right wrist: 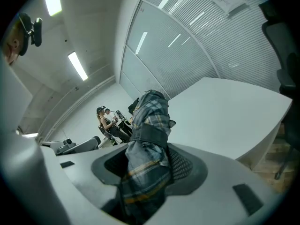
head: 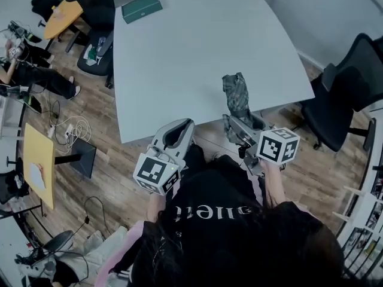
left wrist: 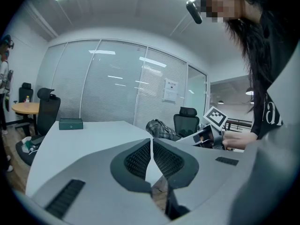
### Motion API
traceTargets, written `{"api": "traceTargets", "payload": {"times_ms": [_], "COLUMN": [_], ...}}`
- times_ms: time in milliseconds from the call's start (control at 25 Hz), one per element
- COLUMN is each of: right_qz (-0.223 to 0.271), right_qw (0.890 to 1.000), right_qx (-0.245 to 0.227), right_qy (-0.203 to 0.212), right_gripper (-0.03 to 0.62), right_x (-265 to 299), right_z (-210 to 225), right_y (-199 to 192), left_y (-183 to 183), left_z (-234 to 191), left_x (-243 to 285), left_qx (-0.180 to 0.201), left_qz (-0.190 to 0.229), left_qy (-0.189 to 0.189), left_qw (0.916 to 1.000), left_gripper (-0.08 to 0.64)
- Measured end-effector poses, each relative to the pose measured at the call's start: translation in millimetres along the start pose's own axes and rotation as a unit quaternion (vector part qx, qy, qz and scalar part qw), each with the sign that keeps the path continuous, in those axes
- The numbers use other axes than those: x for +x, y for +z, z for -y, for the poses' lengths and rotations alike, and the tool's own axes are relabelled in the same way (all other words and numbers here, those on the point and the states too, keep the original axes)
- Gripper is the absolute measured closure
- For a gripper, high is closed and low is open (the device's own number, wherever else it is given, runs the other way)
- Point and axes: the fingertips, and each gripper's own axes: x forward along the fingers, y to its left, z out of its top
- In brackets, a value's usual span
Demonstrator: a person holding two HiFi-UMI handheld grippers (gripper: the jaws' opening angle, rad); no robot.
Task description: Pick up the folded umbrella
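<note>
The left gripper (head: 178, 131) hovers at the white table's (head: 197, 52) near edge, its jaws pressed together with nothing between them. To its right, the right gripper (head: 238, 126) is clamped on the plaid folded umbrella (head: 236, 93), whose free end projects forward over the tabletop.

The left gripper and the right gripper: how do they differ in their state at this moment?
The left gripper has its jaws closed together with nothing between them; the right gripper has its jaws apart, clamped on the folded umbrella. The left gripper is empty, while the right gripper holds the umbrella, which sticks out beyond its jaws. Both have grey bodies.
</note>
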Motion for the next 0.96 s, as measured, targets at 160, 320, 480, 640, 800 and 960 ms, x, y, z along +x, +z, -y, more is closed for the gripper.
{"api": "traceTargets", "payload": {"times_ms": [160,320,480,640,800,960], "right_qz": [-0.003,-0.007,-0.010,-0.010,-0.013,-0.014], "right_qw": [1.000,1.000,1.000,1.000,1.000,1.000], "right_qx": [0.004,0.000,0.006,0.008,0.007,0.009], "right_qy": [0.002,0.001,0.000,-0.001,-0.002,-0.001], "right_gripper": [0.370,0.370,0.370,0.370,0.370,0.370], "right_x": [-0.2,-2.0,-1.9,-3.6,-9.2,-17.6], "right_z": [1.9,0.9,1.2,-0.4,1.5,5.0], "right_y": [-2.7,-6.2,-6.5,-6.4,-8.3,-14.3], "left_y": [-1.8,-5.4,-5.1,-3.2,-3.8,-7.7], "left_z": [5.9,9.4,10.7,11.3,16.6,25.2], "left_x": [-0.4,-3.8,-3.3,-5.7,-8.0,-10.8], "left_qx": [0.000,-0.003,-0.005,-0.005,-0.005,-0.004], "left_qz": [0.001,0.003,0.005,0.007,0.008,0.006], "left_qy": [0.000,0.003,0.001,0.002,0.006,0.012], "left_qw": [1.0000,1.0000,1.0000,1.0000,0.9999,0.9999], "left_gripper": [0.529,0.529,0.529,0.529,0.529,0.529]}}
